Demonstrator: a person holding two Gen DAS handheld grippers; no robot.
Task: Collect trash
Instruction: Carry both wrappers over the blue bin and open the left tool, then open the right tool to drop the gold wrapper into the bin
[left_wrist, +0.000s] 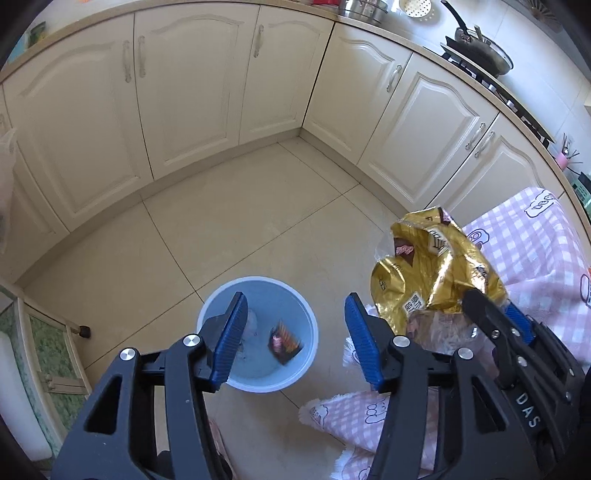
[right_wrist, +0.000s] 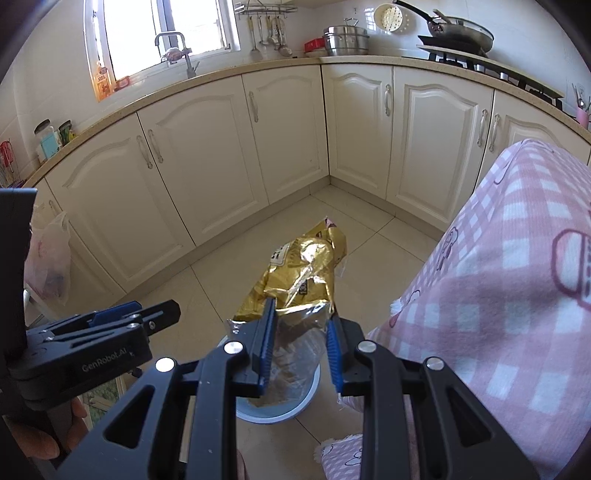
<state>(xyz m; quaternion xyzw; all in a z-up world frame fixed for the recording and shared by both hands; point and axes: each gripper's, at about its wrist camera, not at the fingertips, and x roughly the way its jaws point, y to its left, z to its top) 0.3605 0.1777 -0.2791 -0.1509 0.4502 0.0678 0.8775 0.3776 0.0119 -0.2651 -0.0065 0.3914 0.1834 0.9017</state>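
Gold snack bag (right_wrist: 303, 273) is pinched between the 2 blue pads of the right gripper (right_wrist: 301, 332), up in the air above the light blue bin (left_wrist: 258, 332). The left gripper (left_wrist: 295, 328) hangs spread wide over the bin, holding nothing. 1 small wrapper (left_wrist: 284, 341) lies inside the bin, beside the pink checked cloth (left_wrist: 535, 240).

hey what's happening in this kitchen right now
A person is collecting trash with a handheld tool in each hand. The right tool is shut on a crumpled gold snack bag, holding it in the air above a light blue bin on the tiled floor. The left tool is open and empty, held over the bin. One small dark wrapper already lies inside. A pink checked cloth hangs beside them.
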